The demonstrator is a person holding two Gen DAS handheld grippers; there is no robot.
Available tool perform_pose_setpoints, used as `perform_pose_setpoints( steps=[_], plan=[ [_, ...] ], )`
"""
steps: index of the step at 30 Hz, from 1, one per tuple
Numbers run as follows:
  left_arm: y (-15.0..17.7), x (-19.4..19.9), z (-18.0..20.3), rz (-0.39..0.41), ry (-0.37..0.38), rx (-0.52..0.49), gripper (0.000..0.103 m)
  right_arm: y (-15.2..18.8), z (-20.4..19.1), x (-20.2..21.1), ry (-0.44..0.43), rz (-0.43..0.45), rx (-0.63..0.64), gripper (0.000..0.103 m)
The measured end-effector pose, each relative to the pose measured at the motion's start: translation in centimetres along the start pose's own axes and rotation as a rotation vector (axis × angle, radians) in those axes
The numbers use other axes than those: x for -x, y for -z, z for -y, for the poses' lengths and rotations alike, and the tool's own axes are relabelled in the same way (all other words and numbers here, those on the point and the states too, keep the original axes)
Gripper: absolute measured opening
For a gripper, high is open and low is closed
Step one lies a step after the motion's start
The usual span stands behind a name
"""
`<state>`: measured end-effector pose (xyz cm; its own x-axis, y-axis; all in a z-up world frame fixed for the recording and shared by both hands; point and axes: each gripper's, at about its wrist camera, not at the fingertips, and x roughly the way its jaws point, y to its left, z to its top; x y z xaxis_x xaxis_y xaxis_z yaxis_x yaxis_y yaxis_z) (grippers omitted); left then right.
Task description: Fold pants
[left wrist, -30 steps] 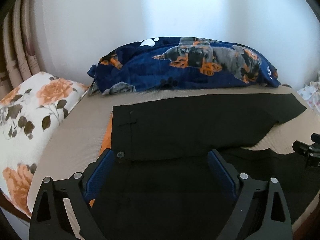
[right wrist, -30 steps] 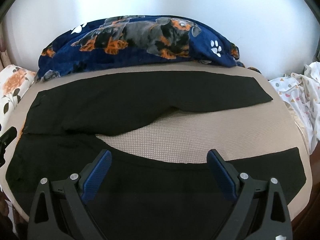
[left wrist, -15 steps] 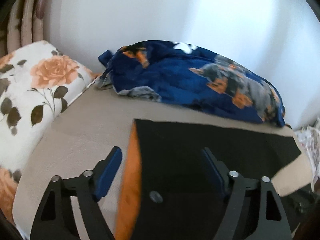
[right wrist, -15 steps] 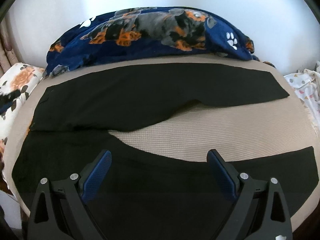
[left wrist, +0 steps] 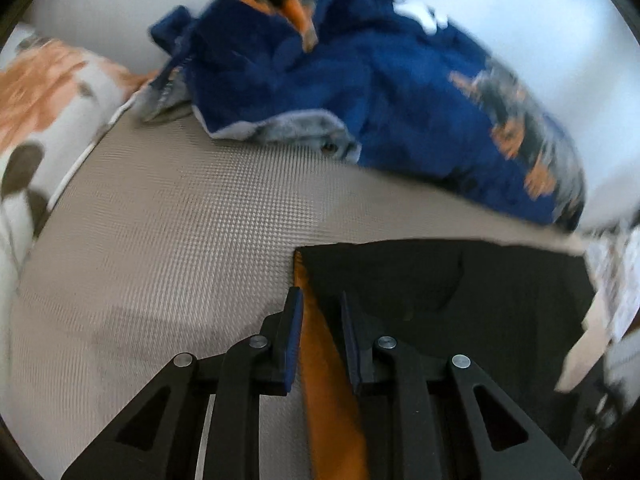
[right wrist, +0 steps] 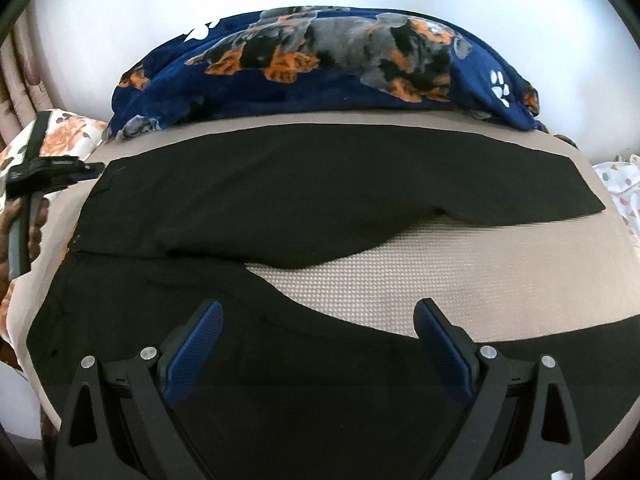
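Black pants point(right wrist: 304, 200) lie spread flat on the beige mat point(right wrist: 460, 268), waistband to the left, both legs running right with a gap between them. In the left wrist view the pants point(left wrist: 460, 304) show an orange inner waistband point(left wrist: 320, 344). My left gripper point(left wrist: 320, 312) is nearly shut around that waistband's far corner; it also shows at the left edge of the right wrist view point(right wrist: 52, 168). My right gripper point(right wrist: 318, 320) is wide open, hovering over the near leg, holding nothing.
A navy dog-print blanket point(right wrist: 320, 64) is bunched along the wall behind the pants. A floral pillow point(left wrist: 36, 112) lies at the left. White patterned cloth point(right wrist: 618, 184) lies off the mat's right end.
My left gripper moved left and forward to the waistband's far corner and its jaws closed from wide open to a narrow gap around the orange edge. My right gripper stayed open, shifting slightly.
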<state>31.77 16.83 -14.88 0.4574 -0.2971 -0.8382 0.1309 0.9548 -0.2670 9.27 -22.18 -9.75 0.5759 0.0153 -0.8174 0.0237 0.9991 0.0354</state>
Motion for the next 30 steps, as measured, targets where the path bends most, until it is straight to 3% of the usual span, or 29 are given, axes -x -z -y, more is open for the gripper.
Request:
perform_pose_setpoints(
  steps=[4, 6, 10, 14, 17, 21, 24, 27, 30],
  plan=[
    [-1.2, -1.1, -1.4, -0.038, 0.066, 0.042, 0.026, -0.3, -0.5, -0.2, -0.004, 0.006, 0.01, 0.095],
    [-1.7, -2.0, -2.2, -0.069, 0.149, 0.088, 0.027, -0.3, -0.7, -0.5, -0.01, 0.002, 0.014, 0.095],
    [-2.2, -2.2, -1.8, -0.093, 0.164, 0.067, 0.033, -0.2, -1.2, -1.3, -0.032, -0.019, 0.014, 0.095],
    [-2.0, -2.2, -1.7, -0.089, 0.225, 0.072, 0.033, -0.1, -1.8, -1.5, -0.055, -0.02, 0.019, 0.095],
    [-1.9, -1.9, -2.8, -0.063, 0.322, 0.139, 0.033, 0.1, -2.3, -1.5, -0.065, -0.016, 0.031, 0.095],
    [-1.7, -1.4, -3.4, -0.036, 0.296, 0.123, 0.033, 0.0, -2.5, -1.6, -0.073, -0.02, 0.039, 0.095],
    [-1.8, -1.2, -4.6, -0.025, 0.223, 0.128, 0.033, -0.1, -2.2, -1.5, -0.075, -0.012, 0.036, 0.095],
    [-1.9, -1.7, -4.8, -0.076, 0.279, 0.141, 0.033, -0.1, -2.3, -1.7, -0.089, -0.019, 0.026, 0.095],
    [-2.7, -2.6, -2.8, -0.118, 0.276, 0.045, 0.041, 0.1, -2.7, -1.9, -0.1, -0.031, 0.034, 0.095]
  ],
)
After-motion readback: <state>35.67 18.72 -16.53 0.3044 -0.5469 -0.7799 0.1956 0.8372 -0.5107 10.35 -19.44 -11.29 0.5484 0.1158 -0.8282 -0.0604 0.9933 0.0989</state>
